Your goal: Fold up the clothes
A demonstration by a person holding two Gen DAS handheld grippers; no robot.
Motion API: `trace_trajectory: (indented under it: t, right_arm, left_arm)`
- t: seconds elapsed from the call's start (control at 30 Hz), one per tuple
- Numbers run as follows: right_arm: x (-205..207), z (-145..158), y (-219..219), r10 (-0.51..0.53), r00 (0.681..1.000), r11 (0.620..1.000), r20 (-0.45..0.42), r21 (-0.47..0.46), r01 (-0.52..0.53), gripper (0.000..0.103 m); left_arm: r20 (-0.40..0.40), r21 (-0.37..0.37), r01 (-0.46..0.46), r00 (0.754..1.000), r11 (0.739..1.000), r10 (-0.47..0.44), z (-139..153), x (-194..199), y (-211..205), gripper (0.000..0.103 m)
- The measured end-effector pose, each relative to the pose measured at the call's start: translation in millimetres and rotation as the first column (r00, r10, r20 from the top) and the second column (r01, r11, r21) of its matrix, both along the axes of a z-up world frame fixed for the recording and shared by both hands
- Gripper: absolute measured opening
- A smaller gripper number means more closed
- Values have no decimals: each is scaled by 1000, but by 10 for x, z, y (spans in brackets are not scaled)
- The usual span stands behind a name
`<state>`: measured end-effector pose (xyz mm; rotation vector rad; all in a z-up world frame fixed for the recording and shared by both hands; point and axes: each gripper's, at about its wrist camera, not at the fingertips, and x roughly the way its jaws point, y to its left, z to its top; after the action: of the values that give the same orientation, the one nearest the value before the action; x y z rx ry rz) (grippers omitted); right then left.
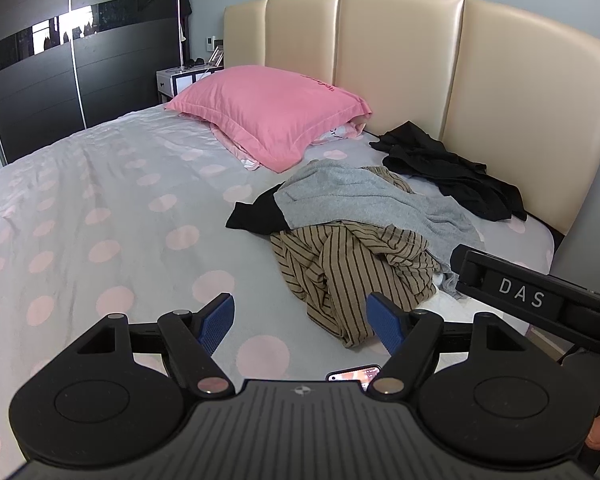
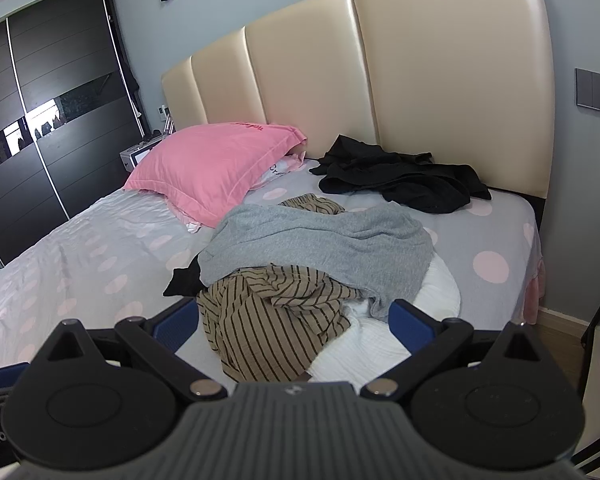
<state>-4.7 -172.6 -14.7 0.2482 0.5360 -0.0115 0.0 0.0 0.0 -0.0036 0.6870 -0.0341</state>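
Clothes pile point(image 2: 300, 264) awaits folding on the bed point(image 1: 100, 208).
Both grippers, left point(image 1: 300, 320) and right point(image 2: 296, 320), hover spread wide and empty; nothing looks folded yet.

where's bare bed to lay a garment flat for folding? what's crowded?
Free: the wide stretch of polka-dot sheet left of the clothes pile, below the pink pillow. Crowded: the headboard-side corner, where the grey top overlaps the striped garment with a white cloth beneath, and the black garment lies beyond.
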Motion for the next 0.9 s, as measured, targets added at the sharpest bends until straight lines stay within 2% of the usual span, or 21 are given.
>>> trace_trajectory:
  t: [0.17, 0.23, 0.43, 0.9]
  right_arm:
    - [0, 2, -5, 1, 1000, 1000, 0, -1, -1, 102]
    - [-6, -7, -11, 1, 1000, 1000, 0, -1, -1, 102]
    - [-12, -11, -6, 4, 1000, 1000, 1, -5, -4, 102]
    - [-1, -14, 17, 7, 1000, 1000, 0, -13, -7, 102]
  left_arm:
    - [-10, -1, -4, 1000, 1000, 4, -4, 18, 12, 72]
    - [-13, -1, -4, 1000, 1000, 4, -1, 183, -15, 72]
    - [5, 1, -5, 1000, 1000, 5, -13, -4, 0, 72]
    - [-9, 1, -5, 1000, 1000, 5, -31, 23, 6, 72]
